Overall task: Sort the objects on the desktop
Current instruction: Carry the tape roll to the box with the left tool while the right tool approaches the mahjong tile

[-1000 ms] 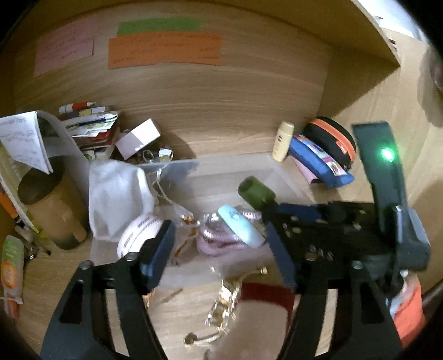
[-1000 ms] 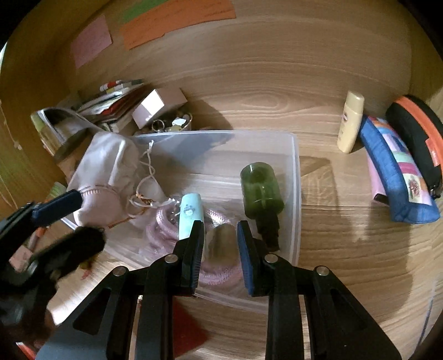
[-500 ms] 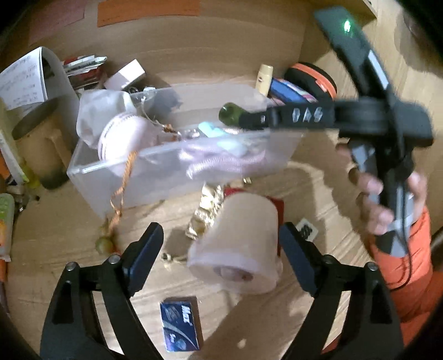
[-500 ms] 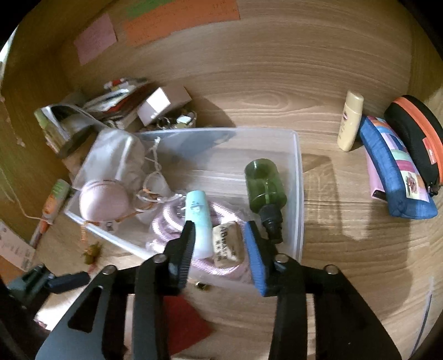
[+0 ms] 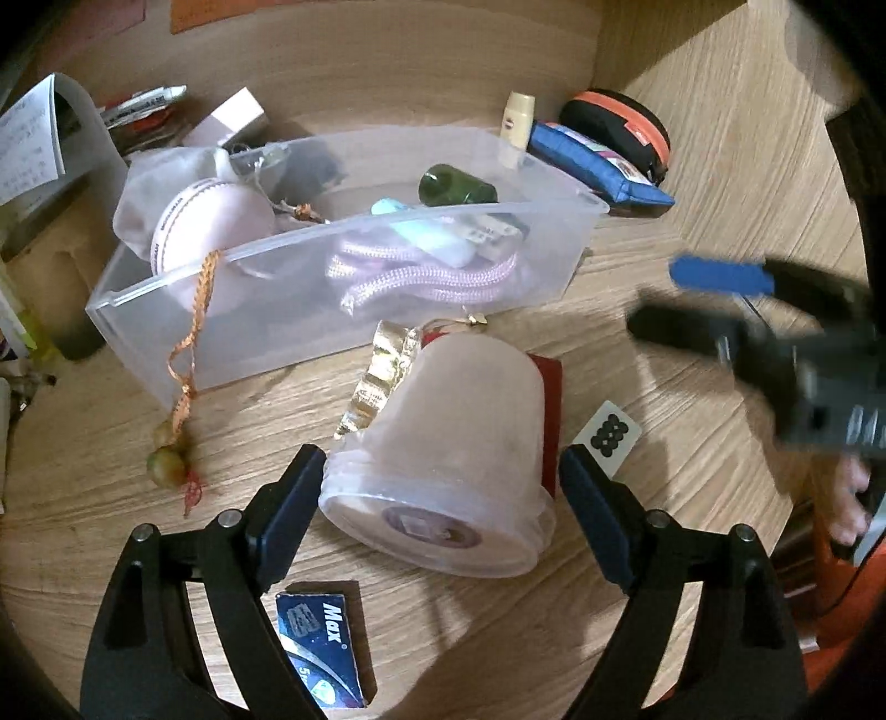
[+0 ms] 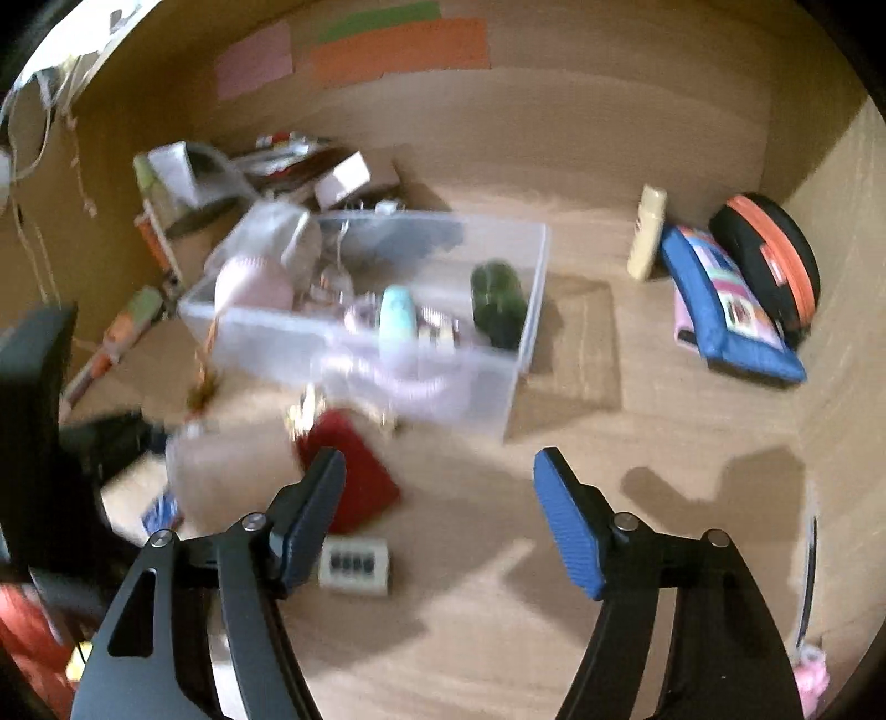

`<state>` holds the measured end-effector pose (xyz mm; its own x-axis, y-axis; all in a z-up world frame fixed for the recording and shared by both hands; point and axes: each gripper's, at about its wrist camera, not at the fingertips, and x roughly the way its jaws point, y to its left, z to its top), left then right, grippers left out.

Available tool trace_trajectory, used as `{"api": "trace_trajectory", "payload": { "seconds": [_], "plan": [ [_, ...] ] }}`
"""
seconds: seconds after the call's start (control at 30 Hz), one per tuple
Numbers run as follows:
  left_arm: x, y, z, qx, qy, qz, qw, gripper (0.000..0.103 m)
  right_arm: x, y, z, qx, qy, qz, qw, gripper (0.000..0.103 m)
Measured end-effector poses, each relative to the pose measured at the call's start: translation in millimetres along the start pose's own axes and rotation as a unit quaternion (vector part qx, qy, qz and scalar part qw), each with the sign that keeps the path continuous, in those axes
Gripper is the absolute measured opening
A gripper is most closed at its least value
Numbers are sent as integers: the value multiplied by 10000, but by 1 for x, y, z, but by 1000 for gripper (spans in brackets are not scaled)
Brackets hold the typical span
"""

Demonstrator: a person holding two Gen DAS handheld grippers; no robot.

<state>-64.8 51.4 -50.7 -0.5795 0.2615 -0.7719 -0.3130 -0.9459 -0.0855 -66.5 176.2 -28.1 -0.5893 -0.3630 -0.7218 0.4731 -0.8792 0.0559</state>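
Two views, taken in turn. From the left wrist, the left tool (image 5: 440, 512) stands spread wide around a wrapped paper roll (image 5: 451, 443) lying on its side on the table (image 5: 637, 637), just in front of the clear bin (image 5: 354, 277); neither pad touches it yet. I judge the roll light and soft, its plastic wrap somewhat slippery, so it should be taken across the round body with a gentle squeeze, not by the flat ends. This view alone shows the bin's contents sharply: a pink rope (image 5: 426, 271), a green bottle (image 5: 457, 188), a pale tube (image 5: 426, 232), and a blue box (image 5: 324, 642) near the lens.

From the right wrist, blurred, the right tool (image 6: 440, 520) is opening with nothing between its pads, hovering over bare table. Only here do a white tile (image 6: 354, 565) near the left pad, the red pouch (image 6: 354, 476) and coloured notes (image 6: 404, 50) on the back wall show plainly; the roll is a pale smear at left.
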Motion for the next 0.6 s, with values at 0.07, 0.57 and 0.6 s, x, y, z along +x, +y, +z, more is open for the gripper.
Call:
{"api": "trace_trajectory", "payload": {
  "seconds": [0.07, 0.57, 0.6],
  "plan": [
    [0, 0, 0, -11, -23, 23, 10000, 82, 3, 2, -11, -55, 158, 44, 9998, 67],
    [-15, 8, -2, -228, -333, 84, 9992, 69, 21, 22, -40, -334, 579, 510, 9965, 56],
    [-17, 10, -2, -269, -377, 78, 9989, 69, 20, 25, -41, -380, 587, 512, 9962, 56]
  ]
}}
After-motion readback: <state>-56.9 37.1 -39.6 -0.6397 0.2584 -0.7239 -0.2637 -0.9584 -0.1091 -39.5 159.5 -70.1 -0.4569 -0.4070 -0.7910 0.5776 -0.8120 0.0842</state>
